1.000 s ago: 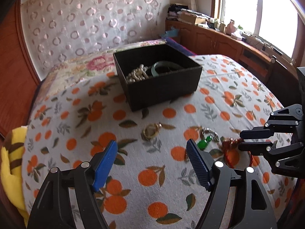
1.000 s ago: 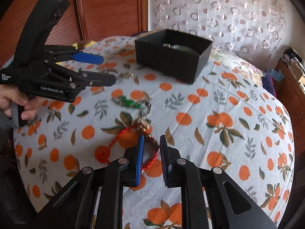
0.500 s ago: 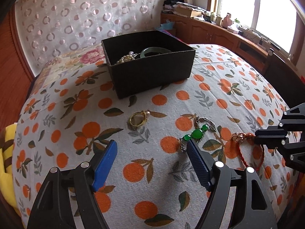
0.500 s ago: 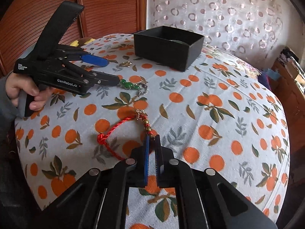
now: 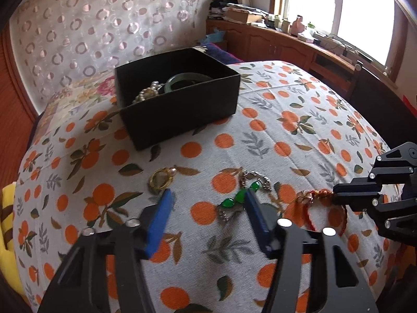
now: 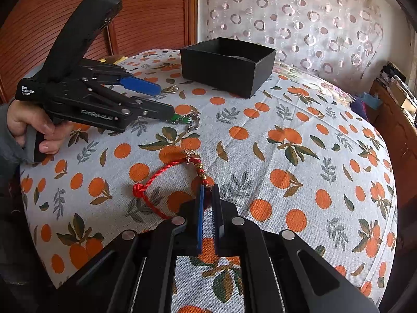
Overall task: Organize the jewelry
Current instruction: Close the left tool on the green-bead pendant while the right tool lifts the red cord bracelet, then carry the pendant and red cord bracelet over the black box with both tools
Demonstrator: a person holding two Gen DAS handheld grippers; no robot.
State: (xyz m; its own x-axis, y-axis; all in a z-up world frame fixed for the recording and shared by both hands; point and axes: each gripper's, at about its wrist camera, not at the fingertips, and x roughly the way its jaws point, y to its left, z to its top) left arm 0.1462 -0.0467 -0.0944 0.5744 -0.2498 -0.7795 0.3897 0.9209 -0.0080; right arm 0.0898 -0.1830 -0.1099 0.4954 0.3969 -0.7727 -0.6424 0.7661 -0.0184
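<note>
On an orange-print cloth (image 5: pixel 299 135) spread over a rounded surface, two handheld tools work at loose jewelry lying near a black box (image 5: pixel 179 109) that already holds pearls (image 5: pixel 148 94) and a green bangle (image 5: pixel 190 78). The right gripper (image 6: pixel 207 193), which a second ago stood slightly parted over the red cord bracelet (image 6: pixel 166 180), is now pressed together on the bracelet's beaded end; the cord itself still lies on the cloth. The left gripper (image 5: pixel 208 203) has just been narrowing its jaws, its right pad beside the green-stone chain (image 5: pixel 242 195), though nothing is pinched between them yet. A gold ring (image 5: pixel 161 180) lies untouched just beyond the left pad. With the bracelet secured, a lift toward the box looks like the next step, while chain and ring remain to be gathered.
</note>
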